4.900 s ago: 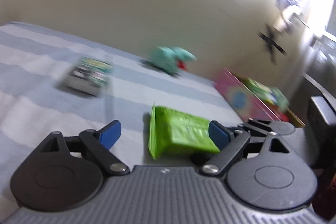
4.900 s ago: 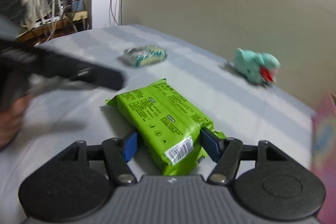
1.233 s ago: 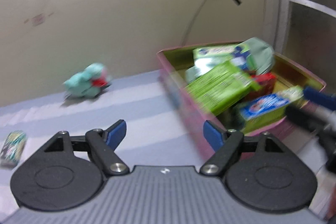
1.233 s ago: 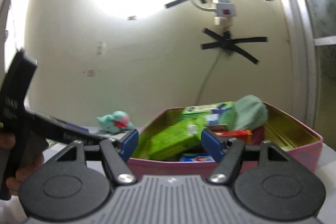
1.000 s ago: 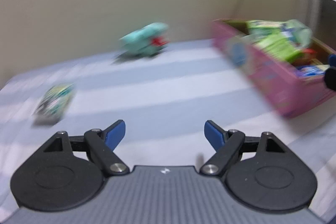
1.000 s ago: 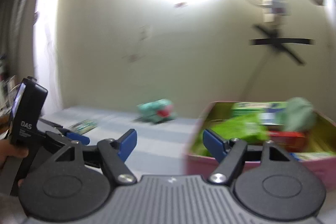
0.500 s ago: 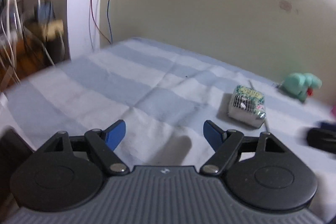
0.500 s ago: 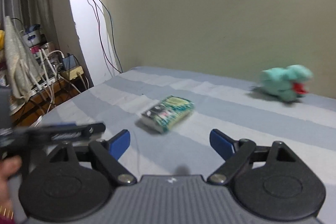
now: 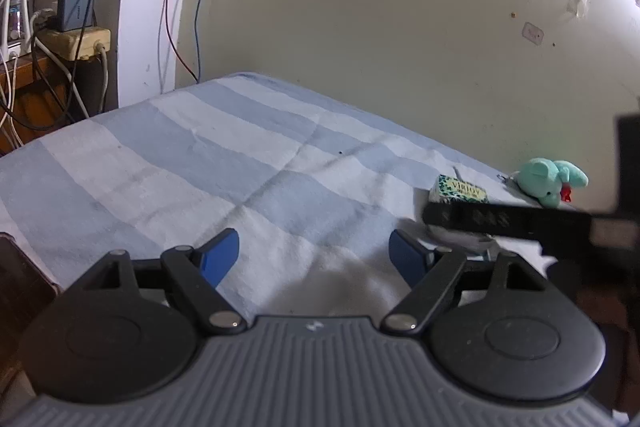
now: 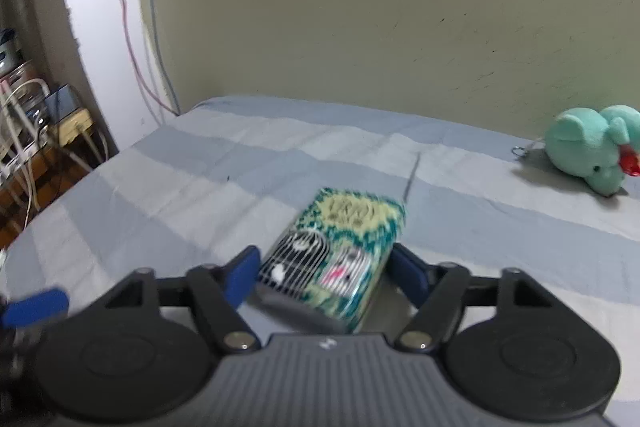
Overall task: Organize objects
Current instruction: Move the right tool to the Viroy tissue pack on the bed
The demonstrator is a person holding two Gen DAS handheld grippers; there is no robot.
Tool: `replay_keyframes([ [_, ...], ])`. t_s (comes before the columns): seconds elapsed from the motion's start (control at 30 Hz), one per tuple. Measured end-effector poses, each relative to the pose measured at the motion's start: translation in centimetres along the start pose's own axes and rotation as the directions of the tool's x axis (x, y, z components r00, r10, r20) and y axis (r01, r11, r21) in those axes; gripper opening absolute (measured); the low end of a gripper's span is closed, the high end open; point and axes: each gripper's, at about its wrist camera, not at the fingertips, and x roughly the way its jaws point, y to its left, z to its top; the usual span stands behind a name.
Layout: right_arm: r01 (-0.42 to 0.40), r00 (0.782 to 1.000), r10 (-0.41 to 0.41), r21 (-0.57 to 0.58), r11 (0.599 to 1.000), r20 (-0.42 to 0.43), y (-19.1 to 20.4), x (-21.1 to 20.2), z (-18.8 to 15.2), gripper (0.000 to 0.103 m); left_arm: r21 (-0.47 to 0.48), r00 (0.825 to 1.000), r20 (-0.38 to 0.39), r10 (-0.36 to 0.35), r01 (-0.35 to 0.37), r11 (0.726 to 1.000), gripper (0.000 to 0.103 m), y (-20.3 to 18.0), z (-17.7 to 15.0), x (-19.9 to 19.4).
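A green-patterned tissue pack [image 10: 340,255] lies on the blue-and-white striped bed sheet [image 10: 200,195]. My right gripper [image 10: 324,277] is open, its two blue fingers on either side of the pack's near end. The pack also shows in the left wrist view [image 9: 460,190], partly hidden behind the right gripper's black body [image 9: 520,221]. My left gripper [image 9: 314,253] is open and empty over bare sheet. A teal plush toy [image 10: 592,155] lies by the wall at the right; it also shows in the left wrist view [image 9: 550,183].
A yellowish wall [image 9: 360,27] runs behind the bed. Left of the bed stands a wooden shelf with a power strip [image 9: 72,37], chargers and cables. Red and blue wires [image 9: 188,7] hang down the wall corner.
Both grippers swung away from the pink box to the left part of the bed. My right gripper has closed in on the tissue pack, which now sits between its fingers.
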Motion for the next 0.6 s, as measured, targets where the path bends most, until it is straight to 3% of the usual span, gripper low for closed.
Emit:
replay_keyframes([
  [0.17, -0.040, 0.999, 0.039, -0.048, 0.998, -0.010, -2.3, -5.1, -3.2, 0.056, 0.056, 0.999, -0.017, -0.043, 0.044, 0.997, 0.085, -0.9, -0.5, 0.0],
  [0.4, -0.085, 0.996, 0.083, -0.093, 0.992, -0.029, -7.4, -15.5, -10.2, 0.056, 0.232, 0.999, -0.021, -0.040, 0.044, 0.972, 0.085, -3.9, -1.5, -0.5],
  [0.5, -0.090, 0.996, 0.088, -0.078, 0.993, -0.029, -10.3, -20.3, -13.2, 0.056, 0.243, 0.991, -0.084, -0.108, 0.125, 0.962, 0.084, -5.4, -2.4, -1.0],
  [0.6, -0.074, 0.997, 0.073, -0.073, 0.995, -0.019, -12.8, -24.7, -16.1, 0.058, 0.267, 0.969, -0.132, -0.209, 0.238, 0.934, 0.083, -8.4, -3.6, -2.2],
])
